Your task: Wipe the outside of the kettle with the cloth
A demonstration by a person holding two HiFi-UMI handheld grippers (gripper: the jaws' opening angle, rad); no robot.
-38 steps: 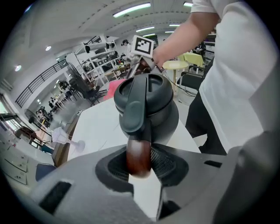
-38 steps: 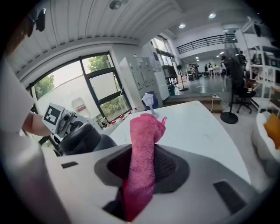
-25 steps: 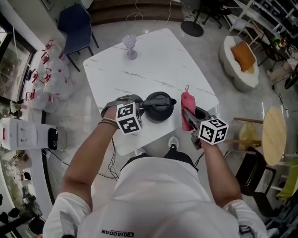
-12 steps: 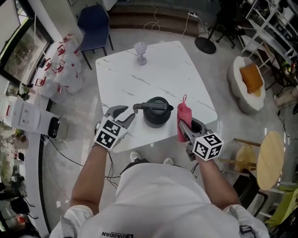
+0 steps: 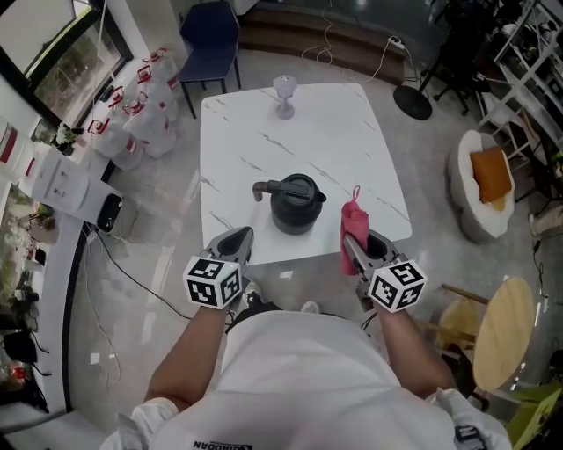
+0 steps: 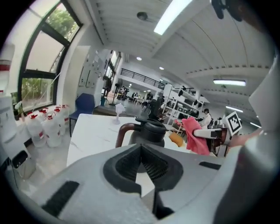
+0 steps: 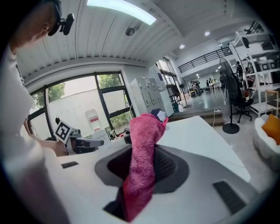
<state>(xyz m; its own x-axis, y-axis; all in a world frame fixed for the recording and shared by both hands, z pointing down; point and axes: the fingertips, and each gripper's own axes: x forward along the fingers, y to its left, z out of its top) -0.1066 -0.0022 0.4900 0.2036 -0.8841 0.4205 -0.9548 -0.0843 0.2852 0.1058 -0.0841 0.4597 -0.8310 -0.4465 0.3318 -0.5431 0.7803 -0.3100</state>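
Head view: the white tabletop (image 5: pixel 264 132) carries the dark kettle (image 5: pixel 295 202) near its front edge. It is probably heavy, rigid and slick, so best steadied by its handle (image 5: pixel 264 187). The right gripper (image 5: pixel 359 249) has its jaws clamped on the soft, light pink cloth (image 5: pixel 354 230) beside it. The left gripper (image 5: pixel 236 242) has just closed its jaws, with nothing between them.

Open office hall: shelving racks (image 7: pixel 262 65), strip lights (image 7: pixel 120 11)

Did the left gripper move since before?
Yes. The left gripper pulled back from the kettle handle toward the near table edge; jaws just closed, empty.
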